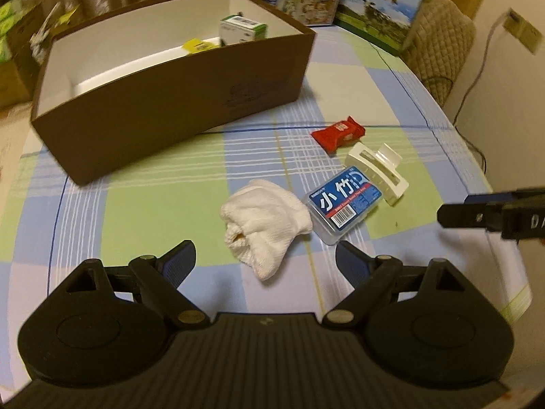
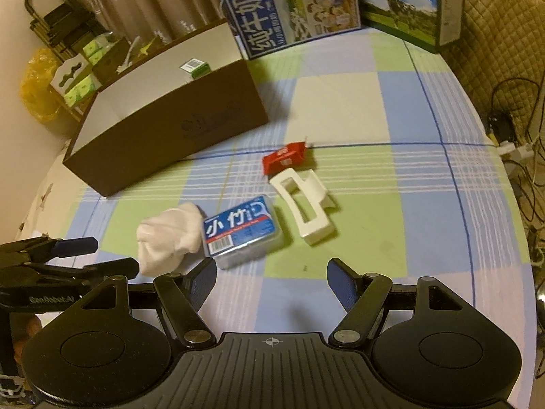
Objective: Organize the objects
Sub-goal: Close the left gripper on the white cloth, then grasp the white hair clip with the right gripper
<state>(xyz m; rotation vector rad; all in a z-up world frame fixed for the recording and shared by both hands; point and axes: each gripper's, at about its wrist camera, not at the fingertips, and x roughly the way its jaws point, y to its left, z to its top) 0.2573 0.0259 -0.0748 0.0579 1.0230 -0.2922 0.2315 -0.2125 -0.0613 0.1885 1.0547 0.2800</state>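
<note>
Our left claw (image 1: 265, 260) and right claw (image 2: 271, 274) both gaped empty; only the left view showed a yellow packet (image 1: 198, 46) inside the brown cardboard box (image 1: 177, 102).

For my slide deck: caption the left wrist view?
Open left gripper above white cloth, blue-labelled case, hair clip, red packet, near brown box.

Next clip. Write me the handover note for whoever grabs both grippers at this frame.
Left gripper: open, empty, near the crumpled white cloth.
Right gripper: open, empty.
Done: small green-and-white carton and yellow packet are in the brown cardboard box.
Left on the checked tablecloth: cloth, blue-labelled clear plastic case, white hair claw clip, red snack wrapper.
</note>
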